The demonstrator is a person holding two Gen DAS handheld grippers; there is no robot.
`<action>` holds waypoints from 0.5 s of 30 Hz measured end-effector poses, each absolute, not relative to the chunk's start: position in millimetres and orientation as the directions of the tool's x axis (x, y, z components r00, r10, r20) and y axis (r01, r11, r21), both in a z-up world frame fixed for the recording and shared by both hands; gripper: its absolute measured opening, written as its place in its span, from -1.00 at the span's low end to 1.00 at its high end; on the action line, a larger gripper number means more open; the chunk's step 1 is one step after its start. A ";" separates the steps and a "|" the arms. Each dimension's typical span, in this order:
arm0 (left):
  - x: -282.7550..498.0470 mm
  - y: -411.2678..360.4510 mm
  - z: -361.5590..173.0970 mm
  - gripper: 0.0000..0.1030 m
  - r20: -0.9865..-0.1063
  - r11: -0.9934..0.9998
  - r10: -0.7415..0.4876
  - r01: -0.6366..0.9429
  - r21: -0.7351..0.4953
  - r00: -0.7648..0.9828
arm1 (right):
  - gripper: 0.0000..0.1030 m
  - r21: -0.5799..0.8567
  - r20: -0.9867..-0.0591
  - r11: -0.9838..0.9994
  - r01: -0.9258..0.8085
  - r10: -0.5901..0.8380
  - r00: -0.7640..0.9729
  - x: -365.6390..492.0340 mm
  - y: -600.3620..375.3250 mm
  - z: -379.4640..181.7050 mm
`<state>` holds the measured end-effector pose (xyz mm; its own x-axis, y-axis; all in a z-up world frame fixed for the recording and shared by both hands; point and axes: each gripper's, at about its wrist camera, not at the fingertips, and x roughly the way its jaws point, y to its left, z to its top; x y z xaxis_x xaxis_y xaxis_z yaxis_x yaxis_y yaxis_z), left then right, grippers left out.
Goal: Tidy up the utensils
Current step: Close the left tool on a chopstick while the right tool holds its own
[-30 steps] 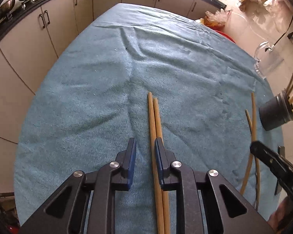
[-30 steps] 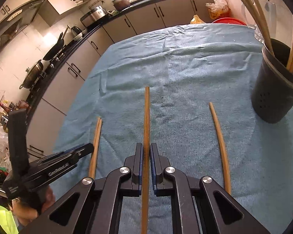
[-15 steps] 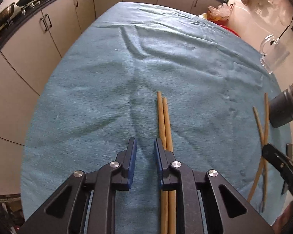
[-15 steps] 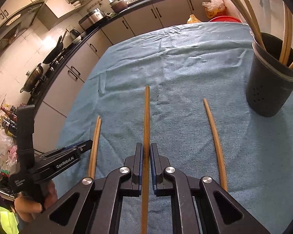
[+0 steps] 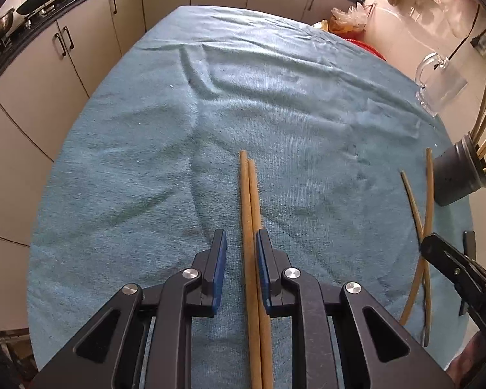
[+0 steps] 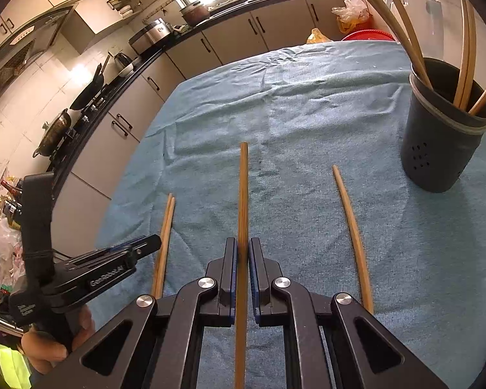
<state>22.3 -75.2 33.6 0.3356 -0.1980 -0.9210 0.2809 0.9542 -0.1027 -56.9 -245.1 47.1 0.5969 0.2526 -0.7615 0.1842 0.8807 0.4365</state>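
Note:
Two wooden chopsticks (image 5: 250, 201) lie side by side on the blue towel (image 5: 139, 162). My left gripper (image 5: 241, 241) straddles them, open; they rest against its right pad and a gap shows at the left pad. My right gripper (image 6: 243, 243) is shut on a single chopstick (image 6: 243, 188) that points away from me. Another chopstick (image 6: 351, 223) lies on the towel to its right. The dark holder (image 6: 444, 142) stands at the far right with several chopsticks in it. The left gripper (image 6: 154, 243) also shows in the right wrist view, over the pair of chopsticks (image 6: 165, 227).
A glass mug (image 5: 440, 81) stands past the holder (image 5: 457, 175) near the table's right edge. Kitchen cabinets and a counter with pans ring the table. A hand (image 6: 48, 347) holds the left gripper's handle. The right gripper (image 5: 437, 249) shows at the left view's right edge.
Half a second ago the pair of chopsticks lay under my left gripper's right finger; now it sits between the jaws again. The right gripper keeps its grip on the single chopstick.

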 end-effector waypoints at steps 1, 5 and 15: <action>22.4 -74.7 33.1 -0.65 -0.921 0.956 -0.191 0.276 -0.096 0.341 | -0.85 0.436 -0.762 0.880 0.186 0.252 0.597 -57.2 -245.7 47.2; 22.1 -72.6 32.2 -0.65 -0.922 0.958 -0.181 0.272 -0.087 0.343 | -0.85 0.435 -0.763 0.881 0.186 0.251 0.596 -57.5 -247.2 47.9; 24.1 -81.2 26.6 -0.68 -0.917 0.963 -0.138 0.268 -0.036 0.374 | -0.85 0.436 -0.764 0.881 0.183 0.255 0.593 -54.6 -244.6 45.7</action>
<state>24.1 -81.2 26.6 0.3741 -0.1380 -0.9170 0.2678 0.9628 -0.0356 -54.6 -244.6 45.7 0.5929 0.2551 -0.7638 0.1829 0.8811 0.4362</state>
